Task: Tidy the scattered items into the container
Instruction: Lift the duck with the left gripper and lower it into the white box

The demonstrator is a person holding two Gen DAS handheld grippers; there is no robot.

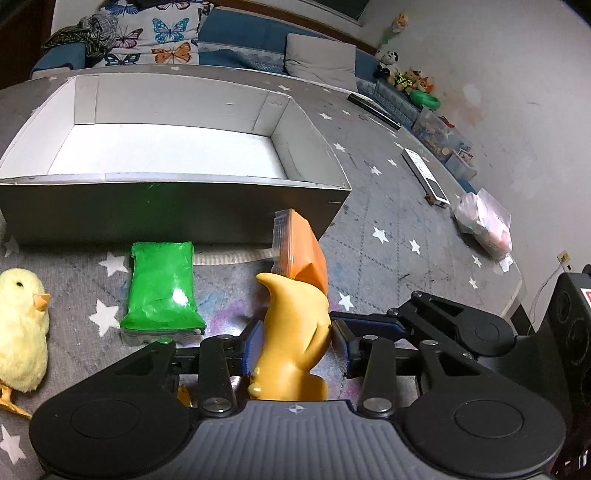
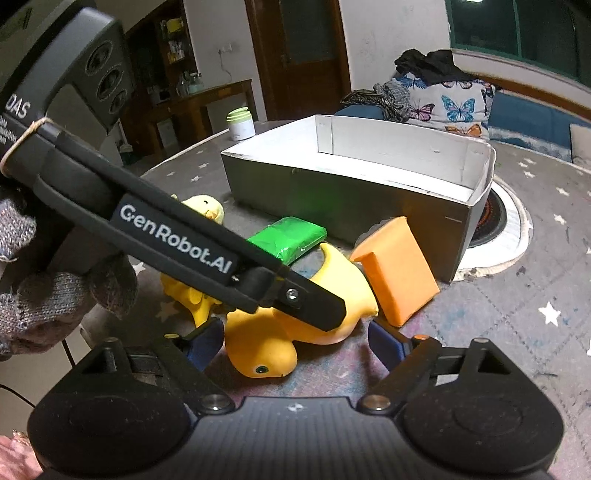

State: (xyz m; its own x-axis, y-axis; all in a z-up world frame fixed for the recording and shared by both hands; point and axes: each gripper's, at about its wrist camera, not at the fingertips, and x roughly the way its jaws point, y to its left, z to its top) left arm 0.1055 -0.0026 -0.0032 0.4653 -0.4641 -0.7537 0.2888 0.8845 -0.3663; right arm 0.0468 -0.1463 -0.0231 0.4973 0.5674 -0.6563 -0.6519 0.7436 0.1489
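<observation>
A yellow rubber duck (image 1: 293,332) lies on its side on the star-patterned mat, between the blue pads of my left gripper (image 1: 297,345), which is shut on it. The duck also shows in the right wrist view (image 2: 280,343), with the left gripper's finger (image 2: 303,299) across it. My right gripper (image 2: 295,341) is open and empty, its pads on either side of the duck's head. An orange packet (image 1: 301,245) leans against the grey open box (image 1: 177,206), which is empty inside. A green packet (image 1: 162,286) and a fluffy yellow chick (image 1: 20,328) lie in front of the box.
A second yellow toy (image 2: 188,291) lies behind the left gripper. A white jar (image 2: 241,123) stands left of the box. A remote (image 1: 424,171) and a plastic bag (image 1: 484,223) lie at right. A sofa with butterfly cushions (image 1: 155,33) is behind.
</observation>
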